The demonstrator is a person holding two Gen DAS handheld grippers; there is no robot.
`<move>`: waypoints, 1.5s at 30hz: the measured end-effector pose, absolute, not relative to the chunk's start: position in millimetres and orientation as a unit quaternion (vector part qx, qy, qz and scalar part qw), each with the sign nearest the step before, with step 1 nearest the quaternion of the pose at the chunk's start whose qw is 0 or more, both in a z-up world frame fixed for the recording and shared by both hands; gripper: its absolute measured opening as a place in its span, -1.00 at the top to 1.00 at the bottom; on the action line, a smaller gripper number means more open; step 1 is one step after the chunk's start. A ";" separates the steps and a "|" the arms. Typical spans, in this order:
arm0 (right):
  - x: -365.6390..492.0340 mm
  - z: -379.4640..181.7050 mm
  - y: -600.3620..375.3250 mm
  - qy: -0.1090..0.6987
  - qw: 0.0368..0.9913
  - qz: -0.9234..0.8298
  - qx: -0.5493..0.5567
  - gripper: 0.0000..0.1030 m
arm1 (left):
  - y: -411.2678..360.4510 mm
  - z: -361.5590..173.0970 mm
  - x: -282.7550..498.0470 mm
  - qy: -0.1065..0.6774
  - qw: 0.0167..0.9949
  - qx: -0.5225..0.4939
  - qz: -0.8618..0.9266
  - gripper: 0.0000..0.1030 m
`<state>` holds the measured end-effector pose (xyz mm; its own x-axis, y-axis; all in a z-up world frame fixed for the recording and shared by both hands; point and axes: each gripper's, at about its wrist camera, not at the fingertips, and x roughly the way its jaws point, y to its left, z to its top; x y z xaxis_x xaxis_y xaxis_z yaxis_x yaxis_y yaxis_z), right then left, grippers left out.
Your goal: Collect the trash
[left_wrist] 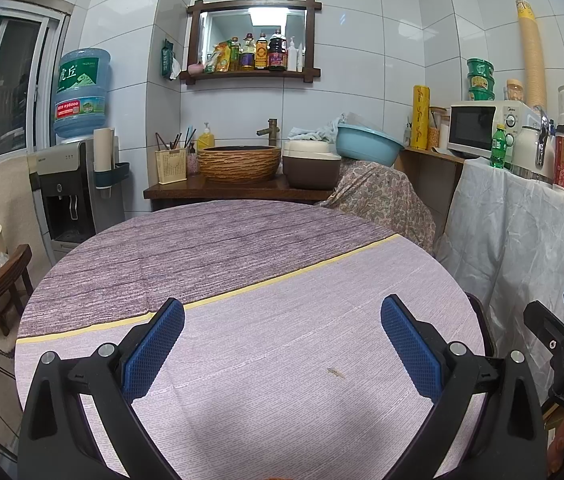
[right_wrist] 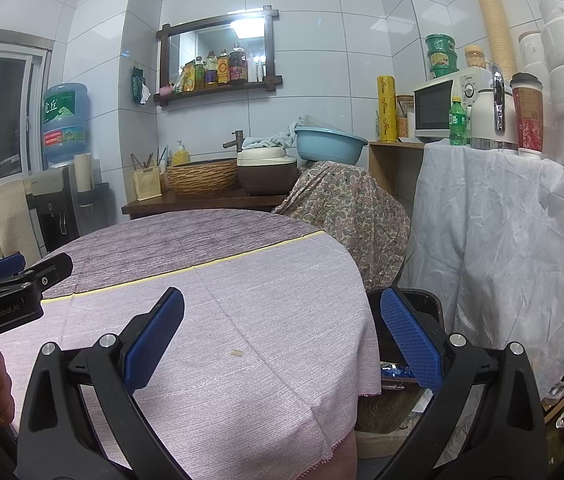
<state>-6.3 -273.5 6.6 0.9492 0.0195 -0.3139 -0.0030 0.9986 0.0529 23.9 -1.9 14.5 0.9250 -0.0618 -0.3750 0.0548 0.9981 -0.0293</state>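
A round table [left_wrist: 218,248] wears a pale lilac cloth [right_wrist: 242,320] with a yellow stripe. A small brown scrap [left_wrist: 335,373] lies on the cloth between my left fingers; in the right wrist view a small pale crumb [right_wrist: 236,353] lies there. My left gripper [left_wrist: 282,320] is open and empty over the near part of the table. My right gripper [right_wrist: 282,312] is open and empty at the table's right edge. A dark trash bin [right_wrist: 417,312] stands on the floor beside the table, behind the right finger, with crumpled wrappers [right_wrist: 395,372] in it.
A counter behind the table holds a woven basin [left_wrist: 238,163], a rice cooker [left_wrist: 310,168] and a blue bowl [left_wrist: 367,142]. A white-draped shelf [right_wrist: 501,220] with microwave [right_wrist: 437,110] stands right. A water dispenser [left_wrist: 68,196] and a stool [left_wrist: 2,284] stand left.
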 end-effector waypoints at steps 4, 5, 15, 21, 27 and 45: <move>-6.1 7.0 -273.9 0.159 0.987 0.005 0.026 -0.89 | -2.0 14.6 23.8 0.192 0.981 -0.009 -0.030 -0.90; -6.0 7.1 -274.0 0.159 0.987 0.005 0.026 -0.89 | -2.0 14.6 23.7 0.192 0.981 -0.009 -0.030 -0.90; -4.1 3.9 -274.1 0.161 0.987 0.006 0.028 -0.89 | -2.4 13.4 23.1 0.191 0.981 -0.008 -0.032 -0.90; -5.1 2.5 -273.0 0.165 0.986 0.004 0.033 -0.89 | -2.0 12.6 25.0 0.195 0.980 -0.011 -0.032 -0.90; -4.2 2.2 -272.9 0.169 0.985 0.000 0.035 -0.89 | -2.1 13.1 24.4 0.195 0.980 -0.009 -0.031 -0.90; -3.4 4.9 -272.0 0.168 0.985 -0.002 0.034 -0.89 | -2.1 13.5 24.5 0.197 0.980 -0.005 -0.028 -0.90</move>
